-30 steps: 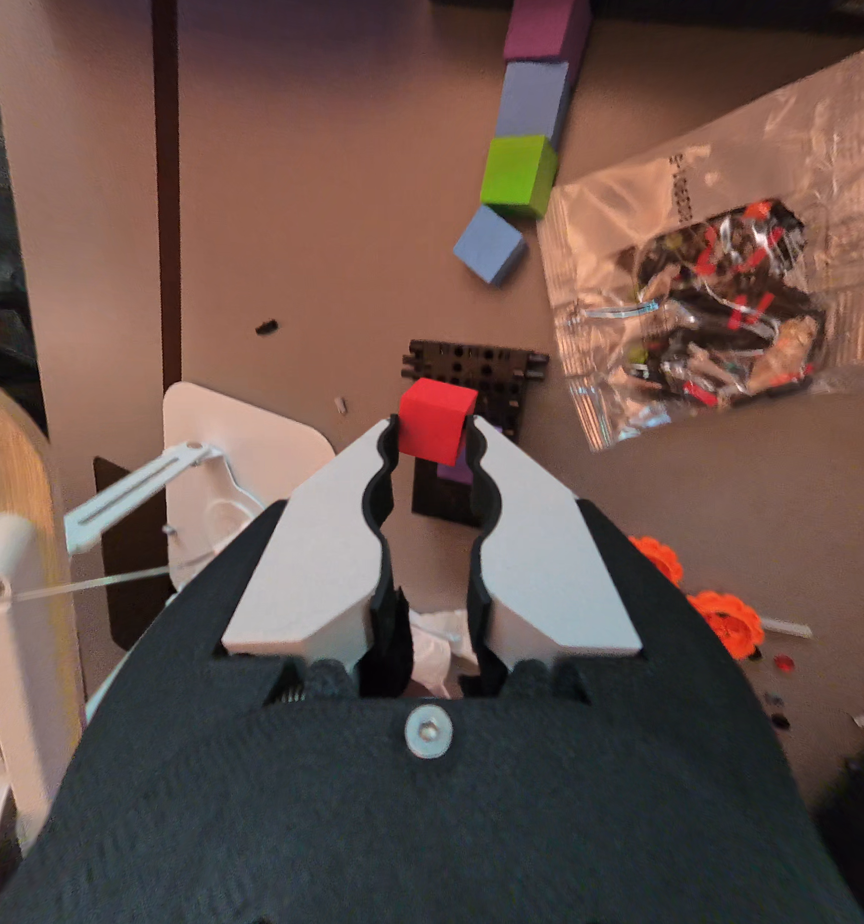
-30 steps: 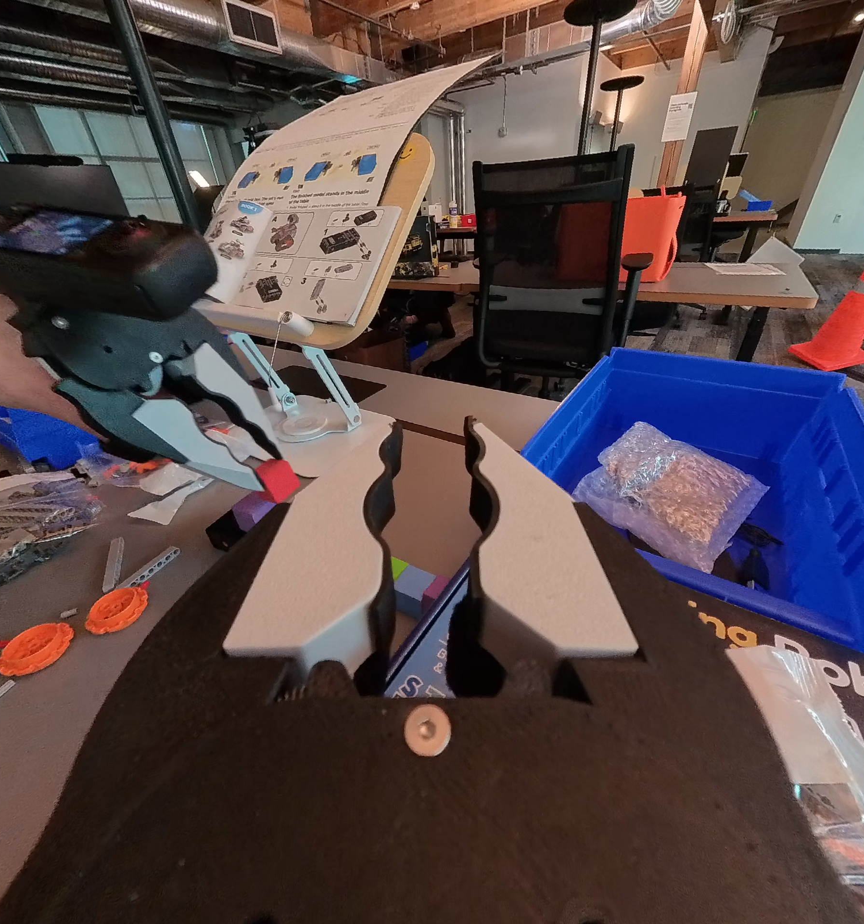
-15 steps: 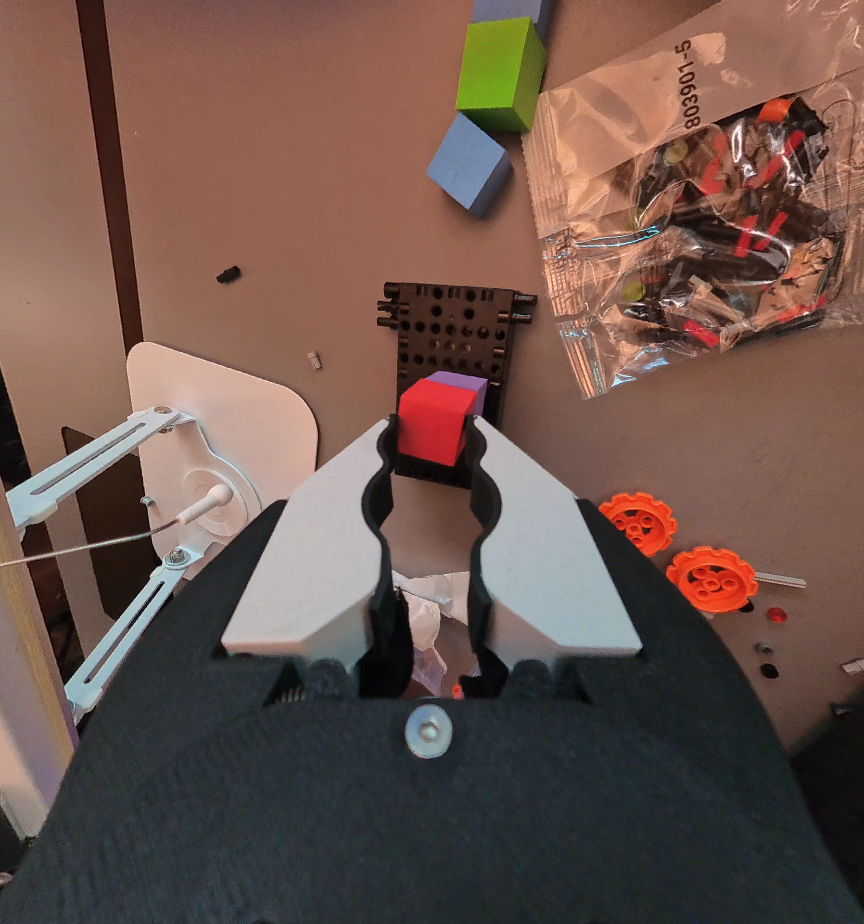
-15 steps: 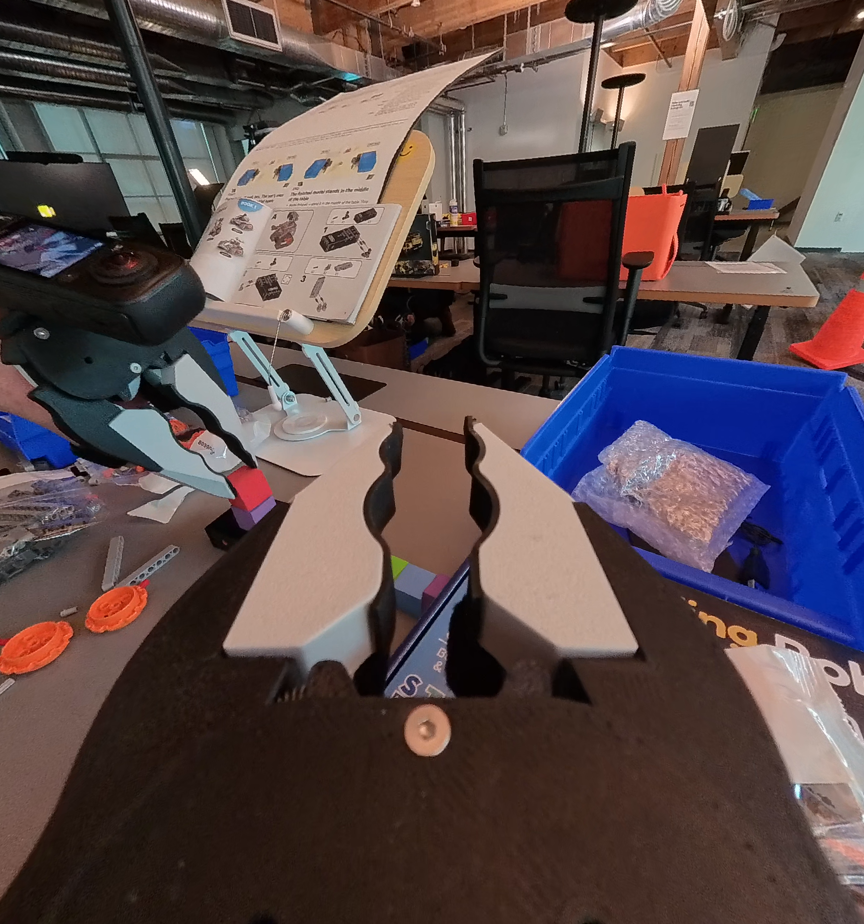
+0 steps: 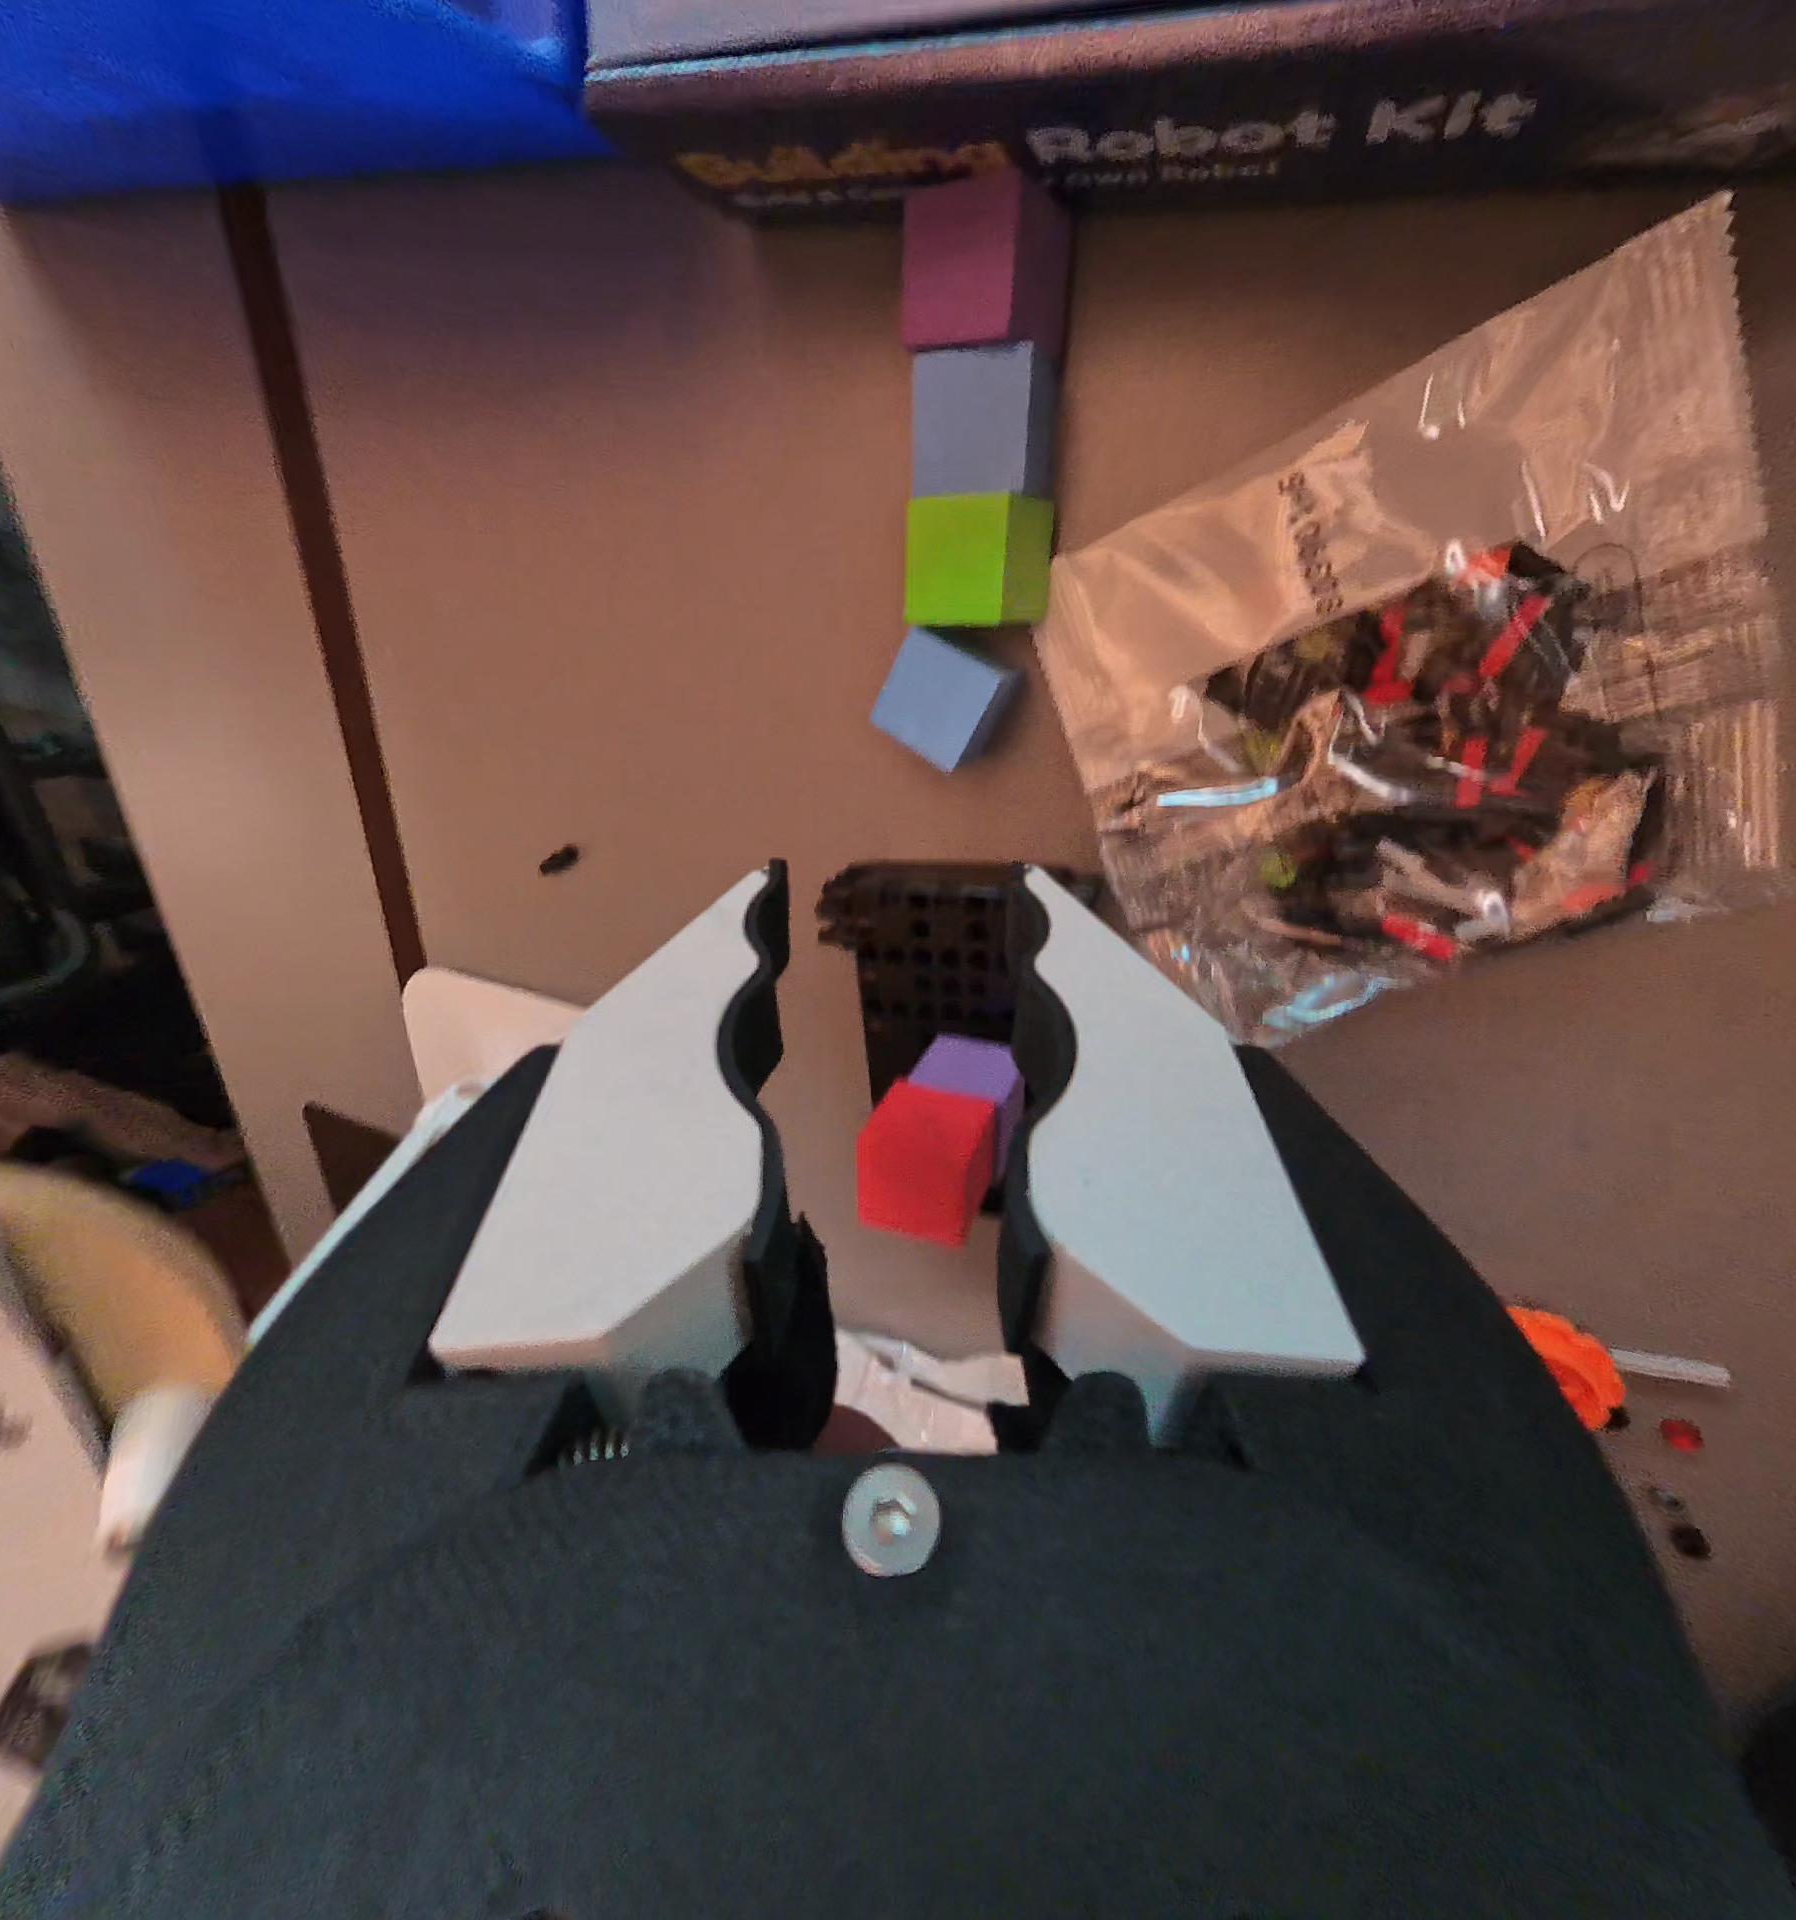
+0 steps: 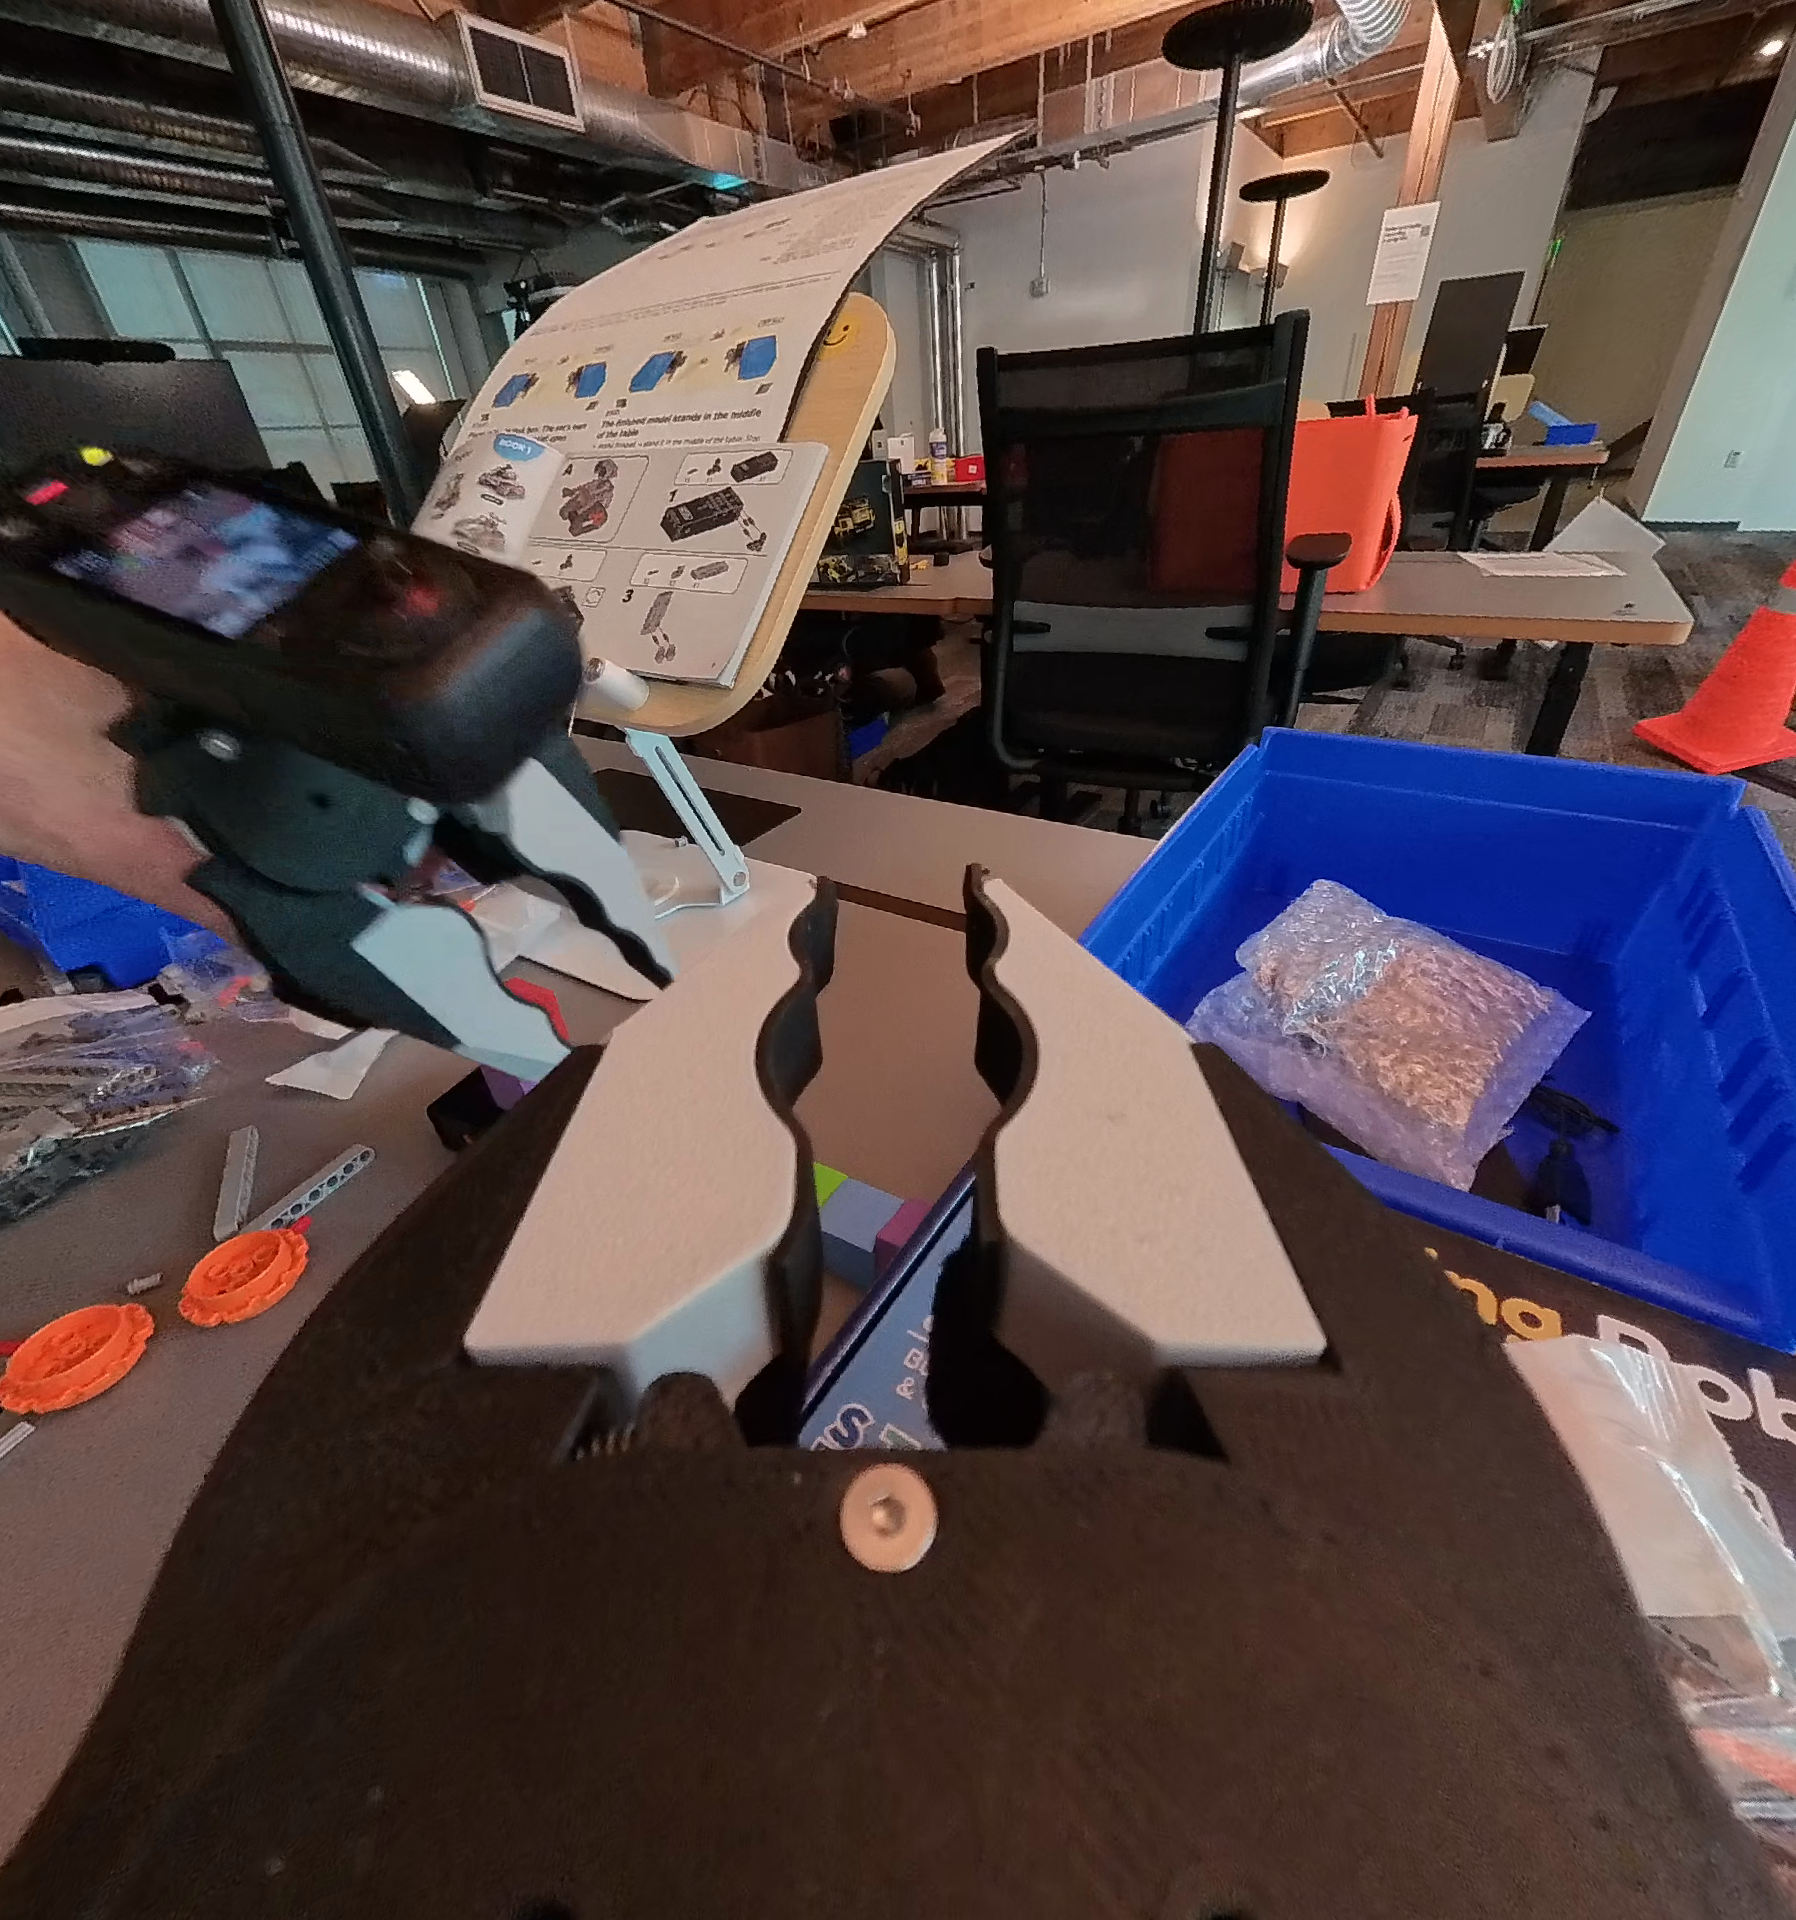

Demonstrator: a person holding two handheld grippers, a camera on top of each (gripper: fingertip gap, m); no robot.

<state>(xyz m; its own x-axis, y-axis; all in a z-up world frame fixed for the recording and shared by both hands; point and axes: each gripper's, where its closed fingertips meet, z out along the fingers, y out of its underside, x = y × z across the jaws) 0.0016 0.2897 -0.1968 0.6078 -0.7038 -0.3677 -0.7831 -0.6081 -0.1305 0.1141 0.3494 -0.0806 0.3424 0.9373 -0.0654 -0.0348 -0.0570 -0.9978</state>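
Observation:
In the left wrist view a red cube [image 5: 920, 1158] rests on a purple cube [image 5: 967, 1070], which stands on a black perforated plate [image 5: 925, 940]. My left gripper [image 5: 899, 883] is open and empty. Its fingers are spread wide on either side of the stack and do not touch it. It also shows in the right wrist view [image 6: 613, 1023], held by a hand above the plate. My right gripper [image 6: 899, 894] is open and empty, held above the table near a blue bin [image 6: 1496, 821].
A row of magenta [image 5: 977, 265], grey-blue [image 5: 982, 421], green [image 5: 977, 561] and blue [image 5: 941, 696] cubes lies beyond the plate. A clear bag of parts [image 5: 1424, 748] is right of it. A dark kit box [image 5: 1081, 135], orange gears [image 6: 245, 1262] and a booklet stand [image 6: 665, 499] surround the area. My right fingertips sit around 15 centimetres from my left ones. The red cube [image 5: 920, 1158] is about 7 centimetres from my left fingertips and 20 centimetres from my right.
My left gripper lowered the red cube onto the purple cube, opened and let it go, then drew back from the stack. My right gripper has not moved.

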